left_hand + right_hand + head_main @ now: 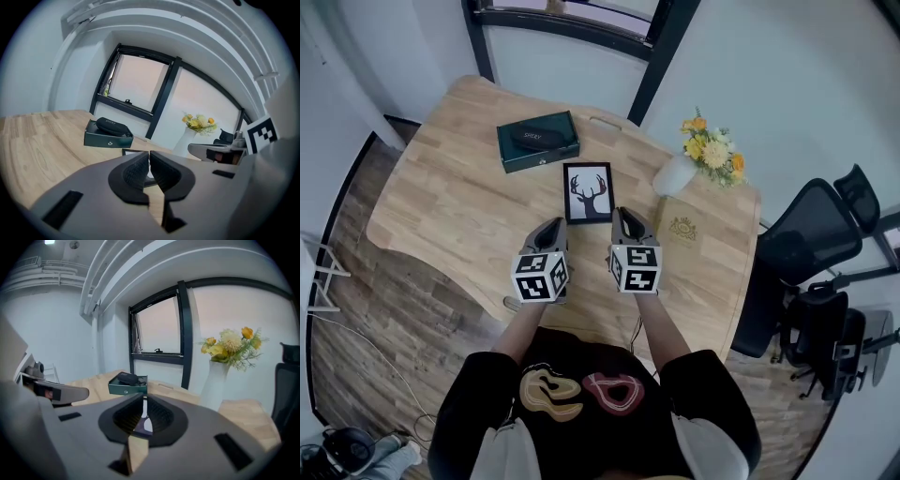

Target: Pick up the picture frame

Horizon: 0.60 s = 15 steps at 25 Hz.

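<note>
Picture frame point(588, 193) flat, left gripper point(553, 226), right gripper point(625, 215) beside its near corners

Black short-sleeved tee point(598, 360) w/ tan & pink swirl prints point(549, 394) on chest.

Left tongs point(551, 227) closed (right tongs point(625, 216) ajar).

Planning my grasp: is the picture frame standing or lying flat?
Lying flat, face up: in the head view the frame shows its whole deer picture from above, resting on the table.
</note>
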Available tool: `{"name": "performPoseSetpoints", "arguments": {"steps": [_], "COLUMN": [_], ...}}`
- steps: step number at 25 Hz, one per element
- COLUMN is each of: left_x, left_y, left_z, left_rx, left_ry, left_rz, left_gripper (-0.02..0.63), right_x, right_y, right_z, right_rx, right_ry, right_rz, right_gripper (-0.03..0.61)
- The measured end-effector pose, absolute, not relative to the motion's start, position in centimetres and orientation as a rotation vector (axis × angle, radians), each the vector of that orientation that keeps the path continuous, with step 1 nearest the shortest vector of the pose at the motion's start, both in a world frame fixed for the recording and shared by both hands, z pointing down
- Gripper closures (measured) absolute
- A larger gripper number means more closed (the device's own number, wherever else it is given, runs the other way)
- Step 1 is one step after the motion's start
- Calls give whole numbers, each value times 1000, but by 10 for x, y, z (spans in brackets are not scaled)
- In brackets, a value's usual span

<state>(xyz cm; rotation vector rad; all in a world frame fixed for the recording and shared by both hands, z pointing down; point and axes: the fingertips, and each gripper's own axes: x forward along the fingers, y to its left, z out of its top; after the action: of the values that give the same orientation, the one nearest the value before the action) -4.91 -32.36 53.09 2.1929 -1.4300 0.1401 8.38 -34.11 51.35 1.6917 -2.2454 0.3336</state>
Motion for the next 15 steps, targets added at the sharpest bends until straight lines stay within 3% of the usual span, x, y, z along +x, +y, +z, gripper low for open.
{"name": "performPoseSetpoints", "arguments": {"steps": [15], "left_x": [-45], "left_y": [-397], "left_z": [539], "left_rx": [2192], "left_ry": [-1435], "left_rz": [154], "left_gripper": [592], "right_x": [83], "right_y": [-412], "right_z": [528], "right_rx": [1612], "right_ry": [-2271], "right_rz": [417], "right_gripper": [534]}}
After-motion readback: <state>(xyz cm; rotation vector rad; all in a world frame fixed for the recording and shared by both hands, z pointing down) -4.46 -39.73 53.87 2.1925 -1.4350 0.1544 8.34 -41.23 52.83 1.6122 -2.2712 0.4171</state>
